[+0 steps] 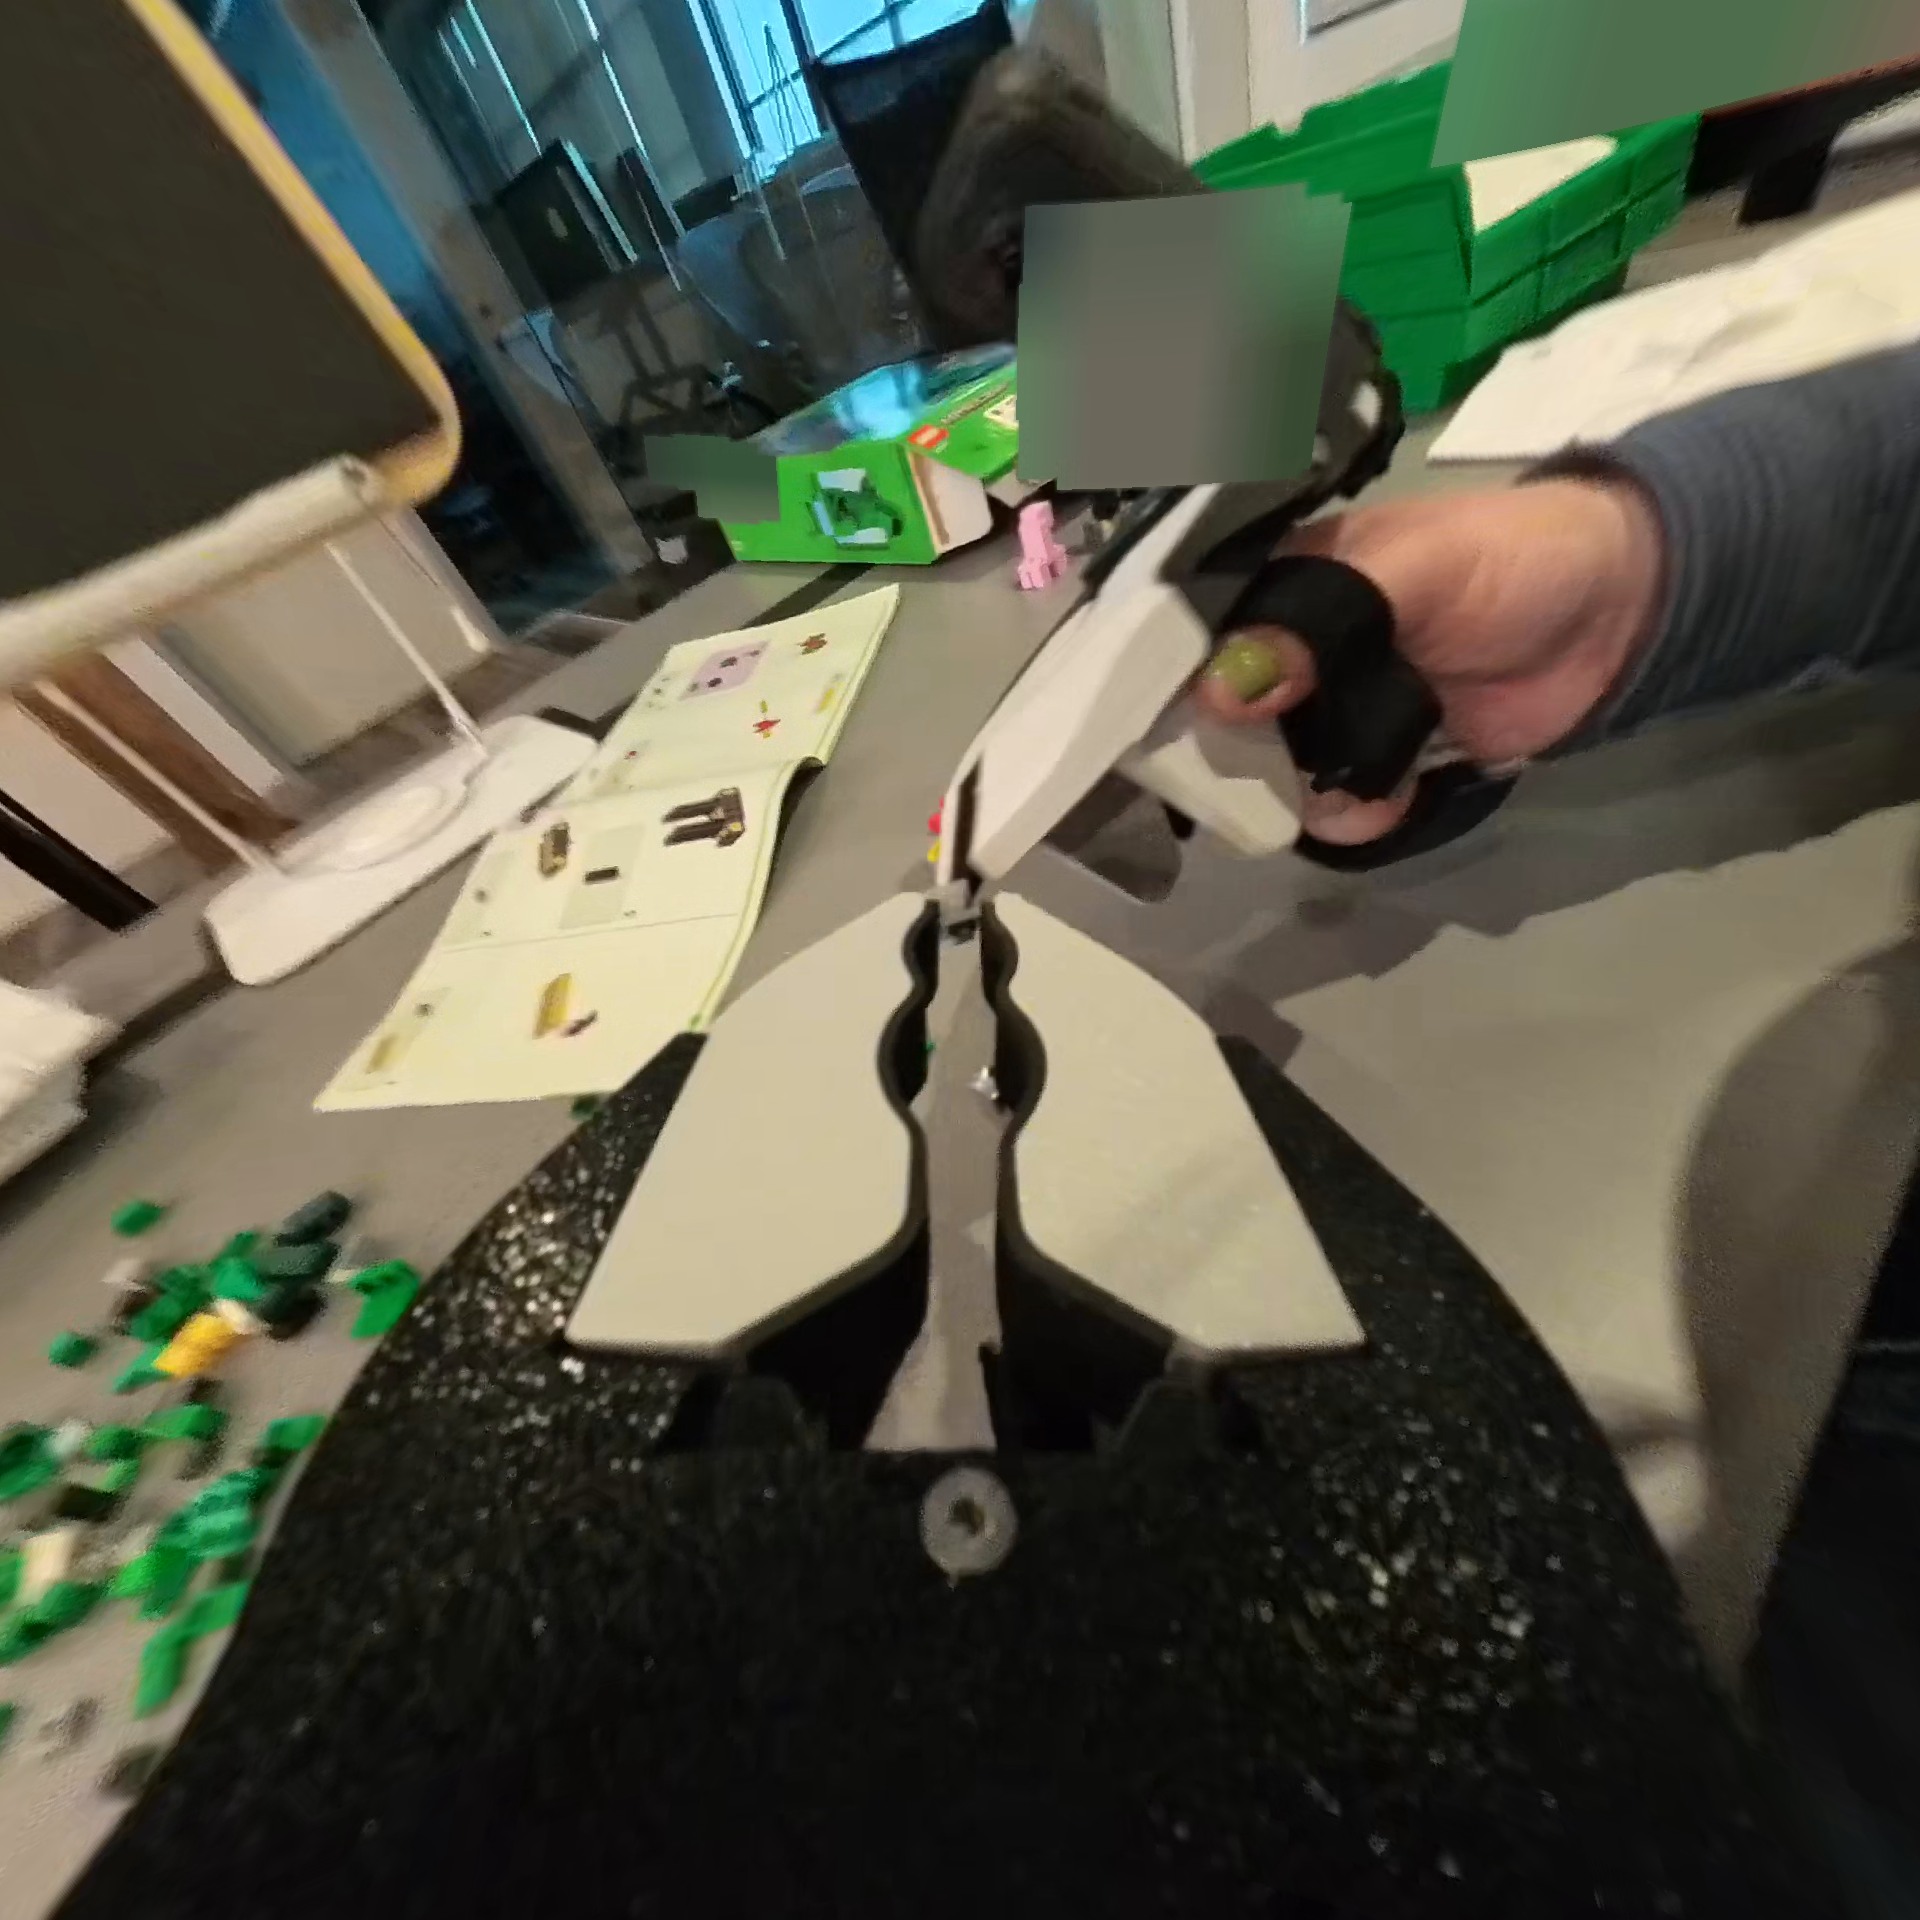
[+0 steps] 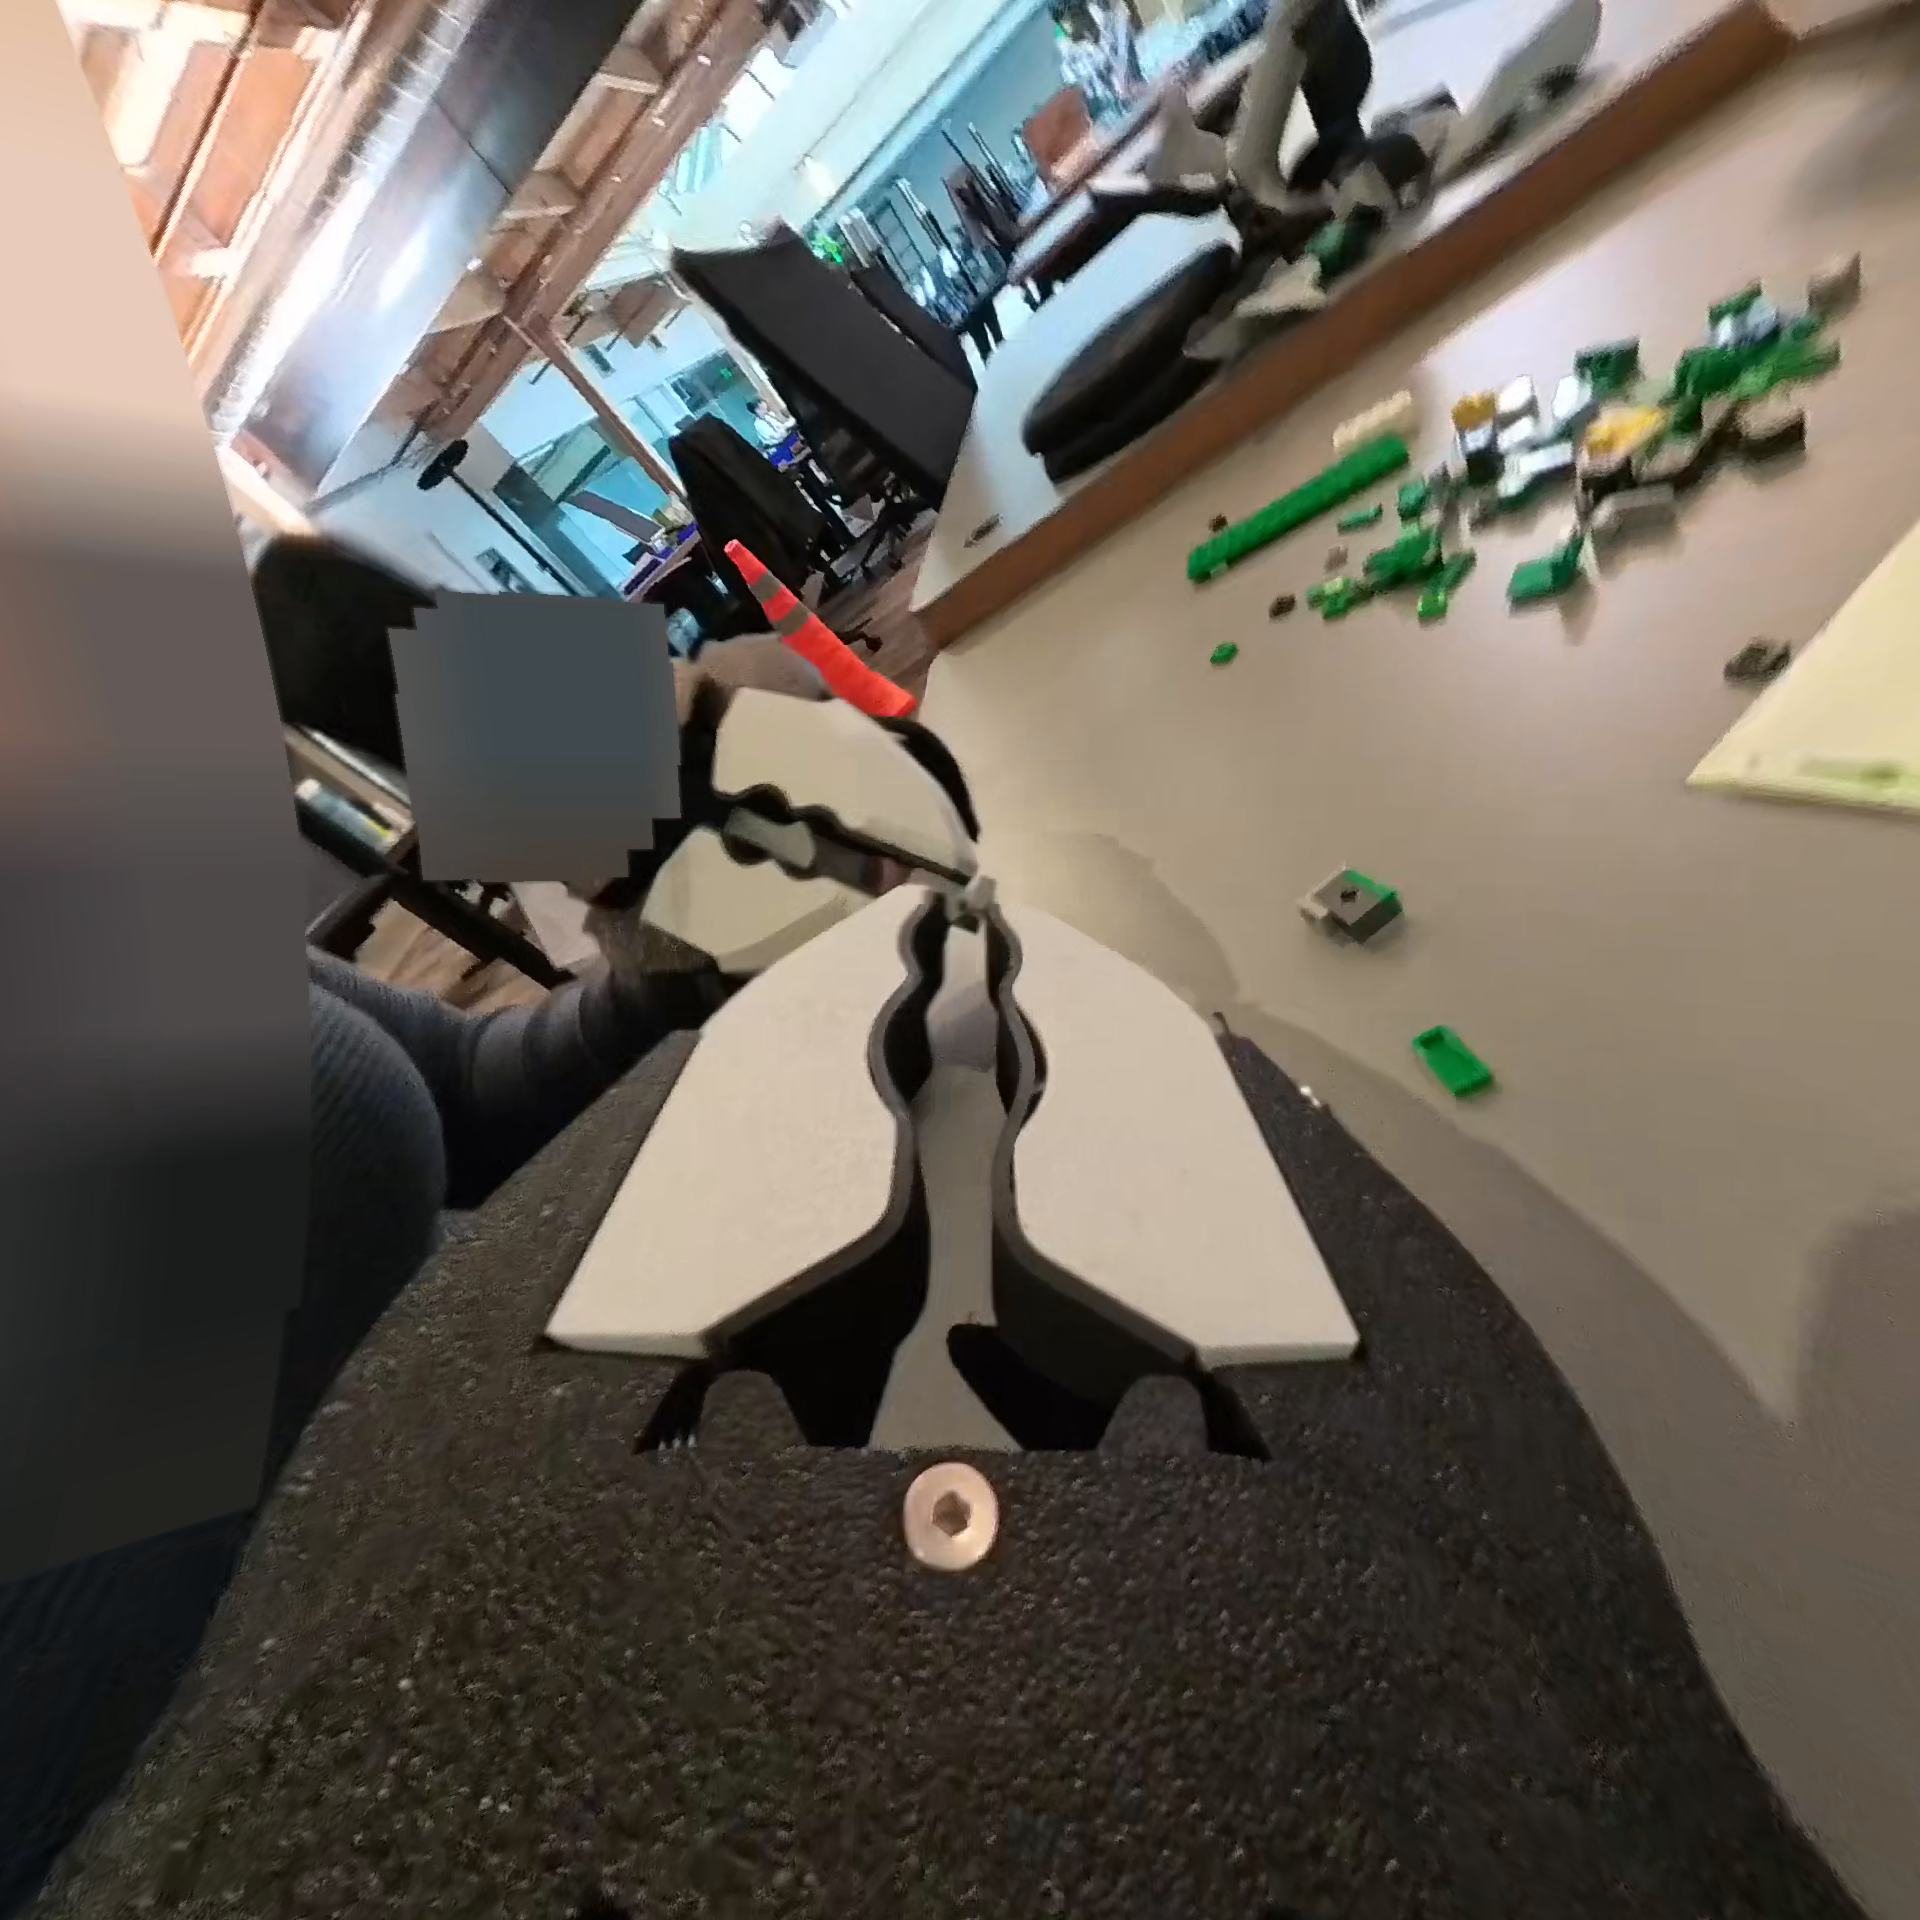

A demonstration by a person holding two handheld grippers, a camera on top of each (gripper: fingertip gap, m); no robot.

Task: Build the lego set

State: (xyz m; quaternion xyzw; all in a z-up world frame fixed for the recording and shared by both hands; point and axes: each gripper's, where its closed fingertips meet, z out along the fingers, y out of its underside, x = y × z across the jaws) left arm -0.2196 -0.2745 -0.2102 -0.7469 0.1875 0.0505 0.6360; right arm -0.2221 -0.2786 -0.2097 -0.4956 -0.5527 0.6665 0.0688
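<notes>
The left gripper (image 1: pixel 958 914) and the right gripper (image 2: pixel 971 902) meet tip to tip above the table (image 1: pixel 1455 1091), and both pairs of fingers are clamped on one small grey brick (image 1: pixel 957 921) held between them. Left of the left fingers lies the open instruction booklet (image 1: pixel 623 883) — nearer and lower, a scatter of green bricks (image 1: pixel 208 1351). Right of the right fingers sit a grey-and-green block (image 2: pixel 1351 906) and a green plate (image 2: pixel 1452 1060).

Beyond my table (image 2: pixel 1195 790), an orange cone (image 2: pixel 821 639), black chairs (image 2: pixel 842 364) and a white lamp base (image 1: pixel 395 842).
</notes>
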